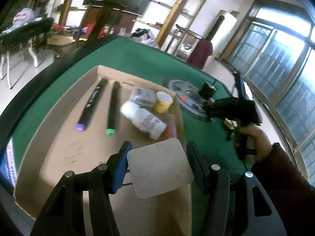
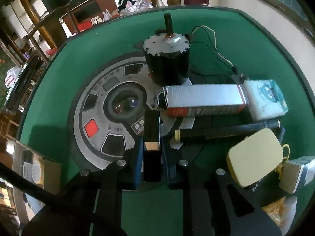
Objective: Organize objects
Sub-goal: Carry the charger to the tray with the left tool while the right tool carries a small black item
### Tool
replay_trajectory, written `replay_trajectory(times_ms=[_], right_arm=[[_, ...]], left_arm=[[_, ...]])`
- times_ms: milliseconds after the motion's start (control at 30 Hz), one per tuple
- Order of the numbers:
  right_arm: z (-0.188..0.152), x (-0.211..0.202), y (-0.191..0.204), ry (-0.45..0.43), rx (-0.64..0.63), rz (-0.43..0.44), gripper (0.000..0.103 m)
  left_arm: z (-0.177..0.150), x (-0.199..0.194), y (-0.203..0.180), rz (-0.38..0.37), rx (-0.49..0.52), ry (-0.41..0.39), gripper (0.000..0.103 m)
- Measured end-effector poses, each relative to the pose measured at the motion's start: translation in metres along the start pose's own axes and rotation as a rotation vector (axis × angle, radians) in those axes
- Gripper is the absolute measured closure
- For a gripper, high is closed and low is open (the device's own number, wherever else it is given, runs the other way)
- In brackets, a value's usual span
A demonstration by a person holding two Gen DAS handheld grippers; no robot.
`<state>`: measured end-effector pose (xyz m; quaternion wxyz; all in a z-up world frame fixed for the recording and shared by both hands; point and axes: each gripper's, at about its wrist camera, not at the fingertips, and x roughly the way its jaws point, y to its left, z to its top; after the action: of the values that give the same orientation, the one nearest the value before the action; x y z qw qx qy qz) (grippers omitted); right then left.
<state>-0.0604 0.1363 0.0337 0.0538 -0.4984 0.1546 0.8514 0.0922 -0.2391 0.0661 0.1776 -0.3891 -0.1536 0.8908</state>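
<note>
My left gripper [image 1: 158, 147] is shut on a flat grey rounded-square piece [image 1: 159, 169], held above the near end of a cardboard tray [image 1: 59, 137]. In the tray lie two black tubes, one purple-capped [image 1: 92, 106] and one green-capped [image 1: 113, 108], a white bottle [image 1: 143, 120], a yellow roll [image 1: 163, 102] and a foil pack [image 1: 142, 96]. My right gripper [image 2: 151, 143] is shut on a small black box with a shiny band [image 2: 151, 129], over the round metal dial [image 2: 110, 118] of the green table. The left wrist view shows that gripper [image 1: 214, 106] blurred, held by a hand [image 1: 256, 137].
Beyond the dial stands a black motor [image 2: 167, 63] with loose wires. To its right lie a silver carton [image 2: 204, 100], a tissue pack [image 2: 267, 100], a black tube [image 2: 226, 131], a yellowish rounded piece [image 2: 256, 157] and a small box [image 2: 297, 175]. Chairs and shelves surround the table.
</note>
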Motion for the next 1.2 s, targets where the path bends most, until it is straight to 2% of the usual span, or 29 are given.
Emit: replay_trajectory(times_ms=[133, 300, 467, 667, 733, 767, 867, 1000, 1200], right_arm=[[-0.008, -0.017, -0.011, -0.003, 0.028, 0.097, 0.088], [-0.021, -0.050, -0.010, -0.016, 0.022, 0.263, 0.088], [-0.038, -0.068, 0.022, 0.011, -0.033, 0.410, 0.088], [-0.070, -0.075, 0.074, 0.059, -0.146, 0.502, 0.088], [-0.081, -0.076, 0.086, 0.077, -0.175, 0.528, 0.088], [-0.085, -0.073, 0.096, 0.087, -0.192, 0.540, 0.088], [-0.098, -0.066, 0.122, 0.121, -0.243, 0.566, 0.088], [-0.113, -0.053, 0.152, 0.160, -0.293, 0.574, 0.087], [-0.121, -0.028, 0.183, 0.194, -0.351, 0.528, 0.087]], left_arm=[[0.000, -0.001, 0.012, 0.037, -0.011, 0.009, 0.052], [0.005, 0.011, 0.018, 0.109, 0.006, 0.050, 0.052], [0.010, 0.039, 0.025, 0.181, 0.014, 0.144, 0.052], [0.029, 0.056, 0.043, 0.280, 0.007, 0.214, 0.052], [0.035, 0.061, 0.048, 0.288, 0.004, 0.227, 0.052], [0.039, 0.064, 0.051, 0.308, 0.006, 0.229, 0.058], [0.049, 0.071, 0.062, 0.347, -0.012, 0.234, 0.059], [0.055, 0.076, 0.072, 0.323, -0.061, 0.218, 0.058], [0.050, 0.064, 0.083, 0.272, -0.155, 0.169, 0.057]])
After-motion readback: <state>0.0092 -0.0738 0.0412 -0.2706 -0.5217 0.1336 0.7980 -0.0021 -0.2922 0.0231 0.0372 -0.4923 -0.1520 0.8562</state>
